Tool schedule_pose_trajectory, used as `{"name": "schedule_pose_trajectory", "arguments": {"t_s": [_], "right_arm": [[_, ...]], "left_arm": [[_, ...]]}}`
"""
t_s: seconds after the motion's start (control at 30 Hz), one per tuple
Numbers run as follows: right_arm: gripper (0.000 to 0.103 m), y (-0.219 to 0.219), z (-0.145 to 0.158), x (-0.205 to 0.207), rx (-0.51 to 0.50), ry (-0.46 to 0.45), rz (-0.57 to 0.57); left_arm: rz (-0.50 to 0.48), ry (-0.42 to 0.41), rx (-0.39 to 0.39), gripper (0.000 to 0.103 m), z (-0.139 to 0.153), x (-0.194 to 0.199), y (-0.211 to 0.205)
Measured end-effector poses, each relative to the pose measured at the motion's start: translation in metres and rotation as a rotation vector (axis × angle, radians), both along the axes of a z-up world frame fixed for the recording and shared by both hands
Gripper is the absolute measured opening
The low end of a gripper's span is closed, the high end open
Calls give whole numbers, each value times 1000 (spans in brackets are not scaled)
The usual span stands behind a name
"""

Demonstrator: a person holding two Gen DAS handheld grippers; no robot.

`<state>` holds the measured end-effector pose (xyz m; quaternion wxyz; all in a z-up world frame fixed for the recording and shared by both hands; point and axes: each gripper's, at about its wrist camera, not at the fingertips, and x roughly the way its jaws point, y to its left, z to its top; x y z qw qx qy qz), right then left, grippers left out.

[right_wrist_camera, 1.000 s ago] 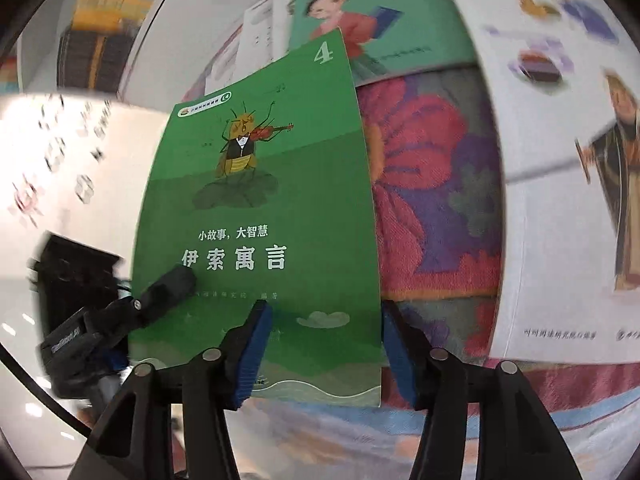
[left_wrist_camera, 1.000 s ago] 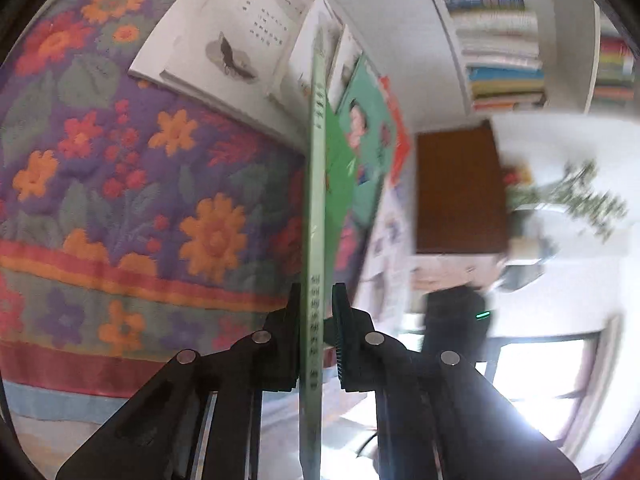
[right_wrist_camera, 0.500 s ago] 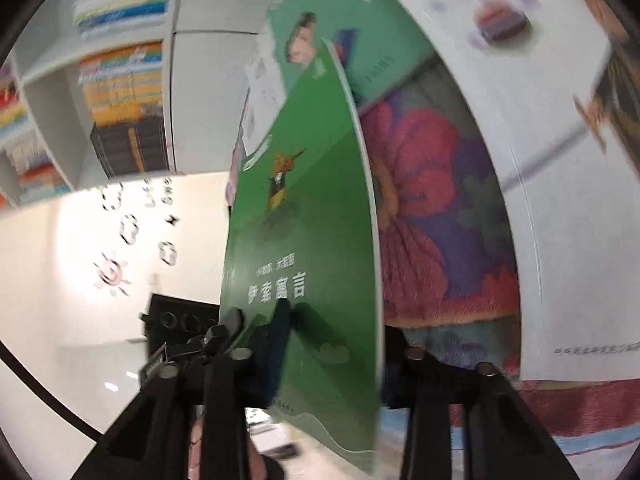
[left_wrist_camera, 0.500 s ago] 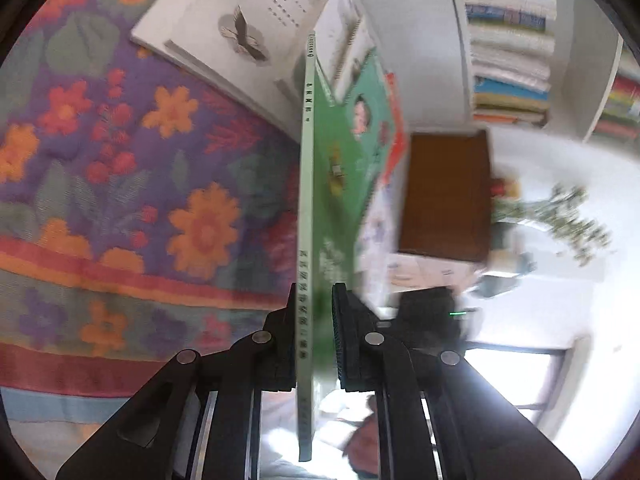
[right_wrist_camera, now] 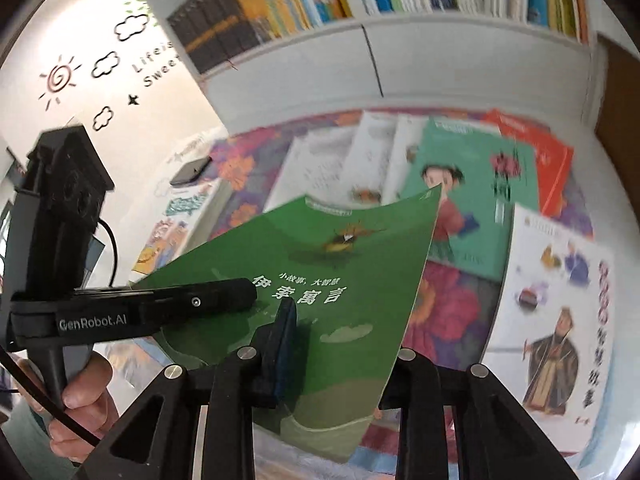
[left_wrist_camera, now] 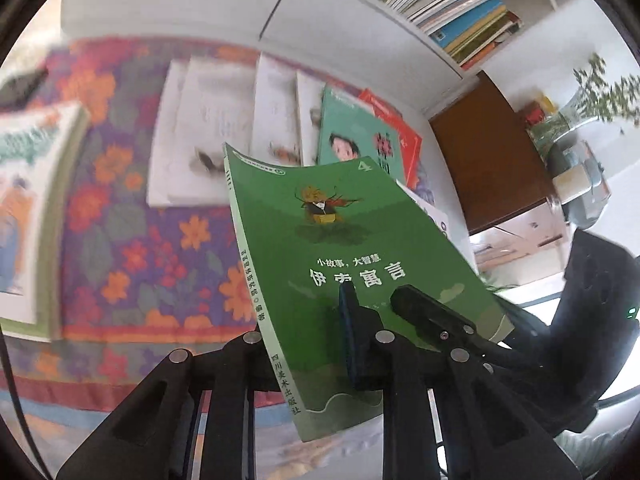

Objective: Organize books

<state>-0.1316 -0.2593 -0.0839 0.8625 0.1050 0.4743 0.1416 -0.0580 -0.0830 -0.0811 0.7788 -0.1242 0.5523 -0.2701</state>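
Note:
A green paperback [left_wrist_camera: 344, 248] with an insect violinist on its cover is lifted above the flowered cloth. My left gripper [left_wrist_camera: 308, 320] is shut on its lower spine edge. My right gripper [right_wrist_camera: 340, 344] straddles the same green book [right_wrist_camera: 328, 304], one blue pad on the cover, the other finger hidden behind it. The right gripper's black finger [left_wrist_camera: 432, 316] lies across the cover in the left wrist view. The left gripper's finger [right_wrist_camera: 192, 304] crosses the cover in the right wrist view.
Several books lie on the cloth [left_wrist_camera: 132, 248]: white ones [left_wrist_camera: 224, 128], a teal one [right_wrist_camera: 468, 184], a red one [right_wrist_camera: 552, 164], a white picture book [right_wrist_camera: 556, 312]. A full white bookshelf [right_wrist_camera: 360, 4] stands behind. A phone [right_wrist_camera: 190, 170] lies far left. A brown cabinet [left_wrist_camera: 492, 152] stands right.
The green book has turned from edge-on to cover-facing in the left view and risen. Both grippers tilted up toward the shelf. The right gripper now closes over the book's lower edge.

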Motion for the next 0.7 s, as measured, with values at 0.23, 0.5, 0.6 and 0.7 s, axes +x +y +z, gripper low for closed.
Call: {"name": "schedule_pose_trajectory", "arguments": {"t_s": [0.23, 0.5, 0.6, 0.7], "right_arm": [[29, 31, 45, 5, -10, -128, 109], [29, 129, 64, 37, 21, -169, 196], [29, 180, 55, 51, 46, -142, 190], [29, 218, 39, 65, 60, -110, 196]], "left_arm": [[128, -92, -26, 18, 42, -14, 48], [217, -132, -39, 18, 57, 1, 156], [221, -112, -29, 18, 49, 14, 200], [217, -96, 8, 18, 36, 27, 233]]}}
